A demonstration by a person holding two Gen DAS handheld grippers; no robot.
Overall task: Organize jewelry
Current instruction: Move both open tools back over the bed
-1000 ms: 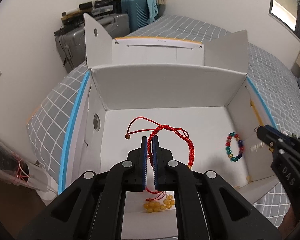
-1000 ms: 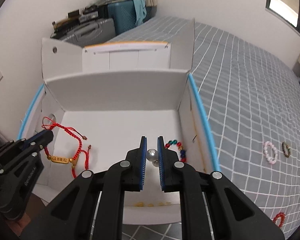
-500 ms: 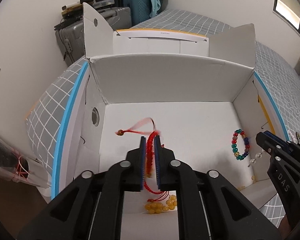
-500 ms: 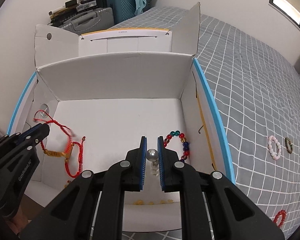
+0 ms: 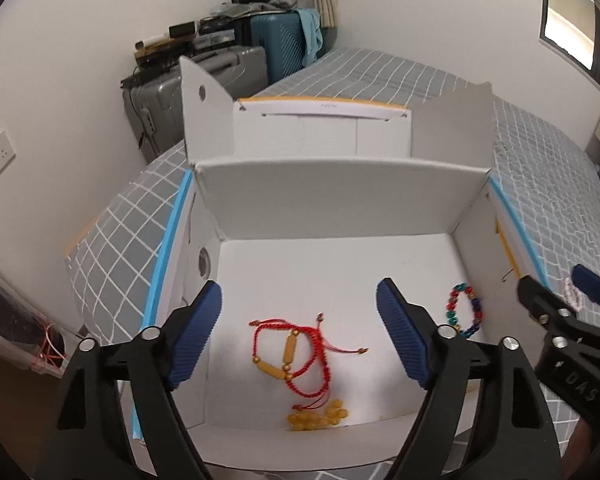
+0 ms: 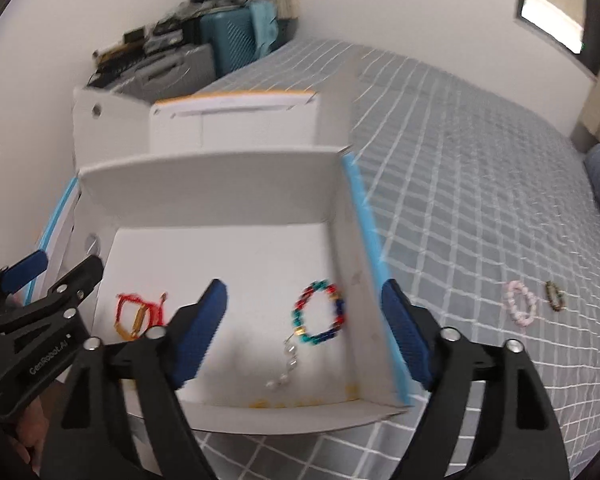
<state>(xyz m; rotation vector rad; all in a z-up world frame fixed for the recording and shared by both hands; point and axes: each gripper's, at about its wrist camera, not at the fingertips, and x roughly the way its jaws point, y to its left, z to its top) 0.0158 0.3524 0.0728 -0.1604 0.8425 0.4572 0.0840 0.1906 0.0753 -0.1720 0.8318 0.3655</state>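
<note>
An open white cardboard box (image 5: 340,204) stands on the bed. On its floor lie a red cord bracelet with gold beads (image 5: 296,352), a yellow bead bracelet (image 5: 316,418) and a multicoloured bead bracelet (image 5: 464,310). My left gripper (image 5: 300,332) is open and empty above the red bracelet. In the right wrist view my right gripper (image 6: 304,328) is open and empty over the box. Below it lie a pearl strand (image 6: 286,368), the multicoloured bracelet (image 6: 320,318) and the red bracelet (image 6: 138,316).
On the grey checked bedspread (image 6: 480,200) right of the box lie a pink bead bracelet (image 6: 520,308) and a small dark bracelet (image 6: 554,296). Suitcases (image 5: 220,76) stand against the wall behind the box. The right gripper shows at the right edge of the left wrist view (image 5: 556,308).
Both grippers opened. The left let go of the red bracelet, which now lies on the box floor. The right let go of the pearl strand, which now lies in the box.
</note>
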